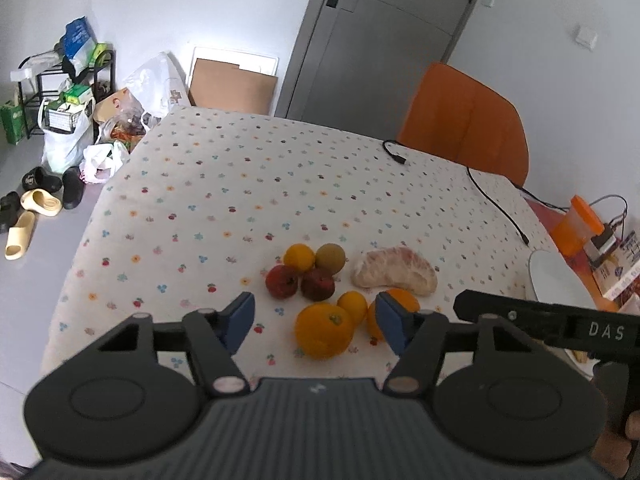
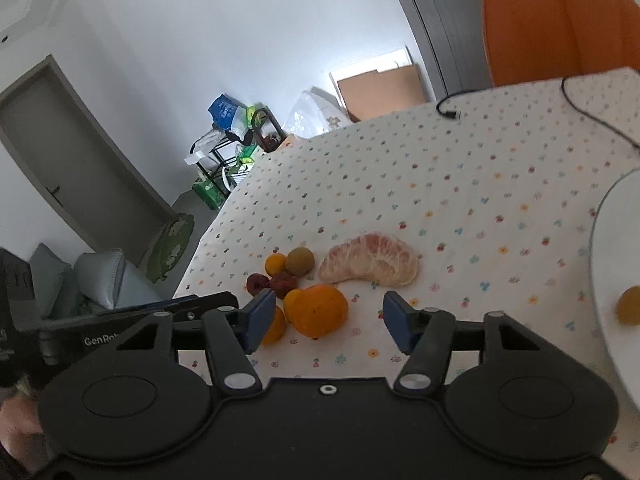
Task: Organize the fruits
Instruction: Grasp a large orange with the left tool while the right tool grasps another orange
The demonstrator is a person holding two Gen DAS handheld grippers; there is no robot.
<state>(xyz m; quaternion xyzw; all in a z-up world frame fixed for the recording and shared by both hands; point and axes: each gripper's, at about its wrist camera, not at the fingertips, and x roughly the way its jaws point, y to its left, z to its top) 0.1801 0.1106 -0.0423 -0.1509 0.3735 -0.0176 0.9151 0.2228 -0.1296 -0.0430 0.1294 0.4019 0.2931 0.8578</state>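
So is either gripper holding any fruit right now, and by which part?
Nothing is held. The left gripper and right gripper both stand open above the fruit.

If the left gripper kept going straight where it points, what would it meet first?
Most likely the big orange: it lies between the open fingers of the left gripper, nearest of the fruit. Depth is hard to judge, so the tablecloth might come first.

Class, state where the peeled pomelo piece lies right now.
In both views the peeled pomelo piece lies on the tablecloth, right of the fruit cluster, beside the brownish round fruit.
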